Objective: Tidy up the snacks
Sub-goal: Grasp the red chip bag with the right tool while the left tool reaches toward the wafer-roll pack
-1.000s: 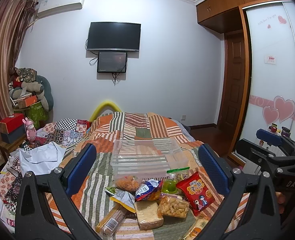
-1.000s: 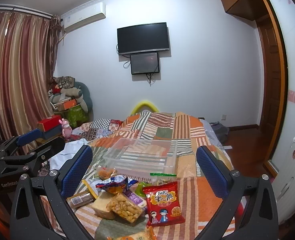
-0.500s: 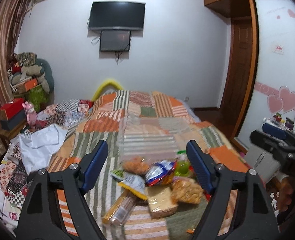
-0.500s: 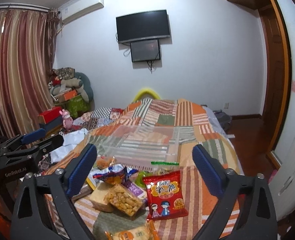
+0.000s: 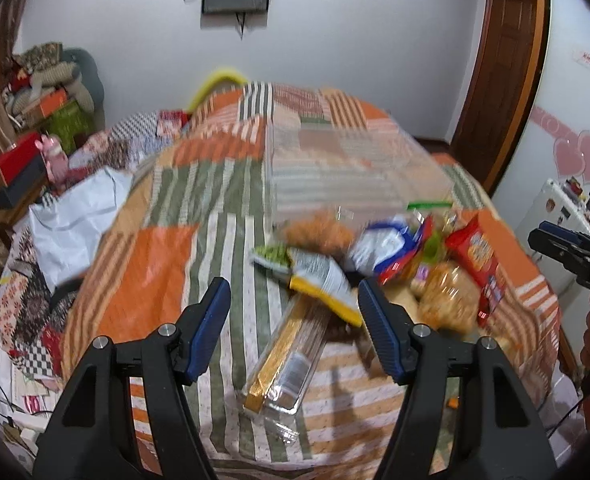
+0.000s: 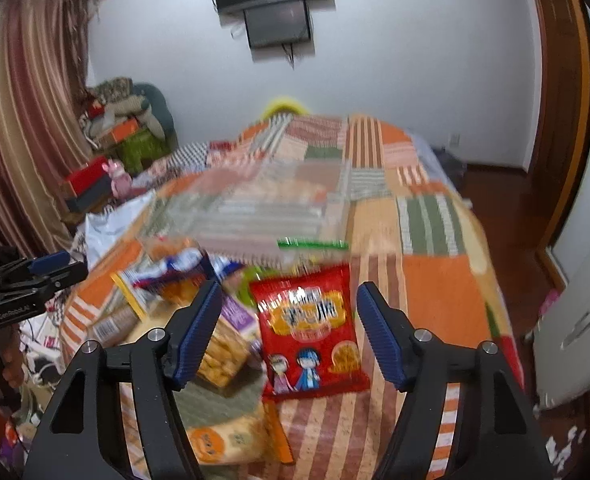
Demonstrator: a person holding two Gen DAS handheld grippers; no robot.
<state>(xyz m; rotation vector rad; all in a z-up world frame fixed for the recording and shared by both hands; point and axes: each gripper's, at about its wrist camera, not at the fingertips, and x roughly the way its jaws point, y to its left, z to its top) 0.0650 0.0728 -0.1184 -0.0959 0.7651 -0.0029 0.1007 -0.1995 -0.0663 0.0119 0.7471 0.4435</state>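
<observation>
Left hand-held gripper (image 5: 293,322) over biscuit pack (image 5: 283,364) (jaws apart).

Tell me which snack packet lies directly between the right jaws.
The red packet with cartoon children, lying flat on the quilt; the other snacks sit further left.

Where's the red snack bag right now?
In the right wrist view, the red snack bag lies flat on the quilt, framed by the open right gripper, below the clear bin.

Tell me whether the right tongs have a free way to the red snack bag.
Probably yes. The right tongs are open with the red snack bag lying flat on the quilt straight ahead between the fingers. Nothing covers its face; the biscuit pack crowds its left edge.
</observation>
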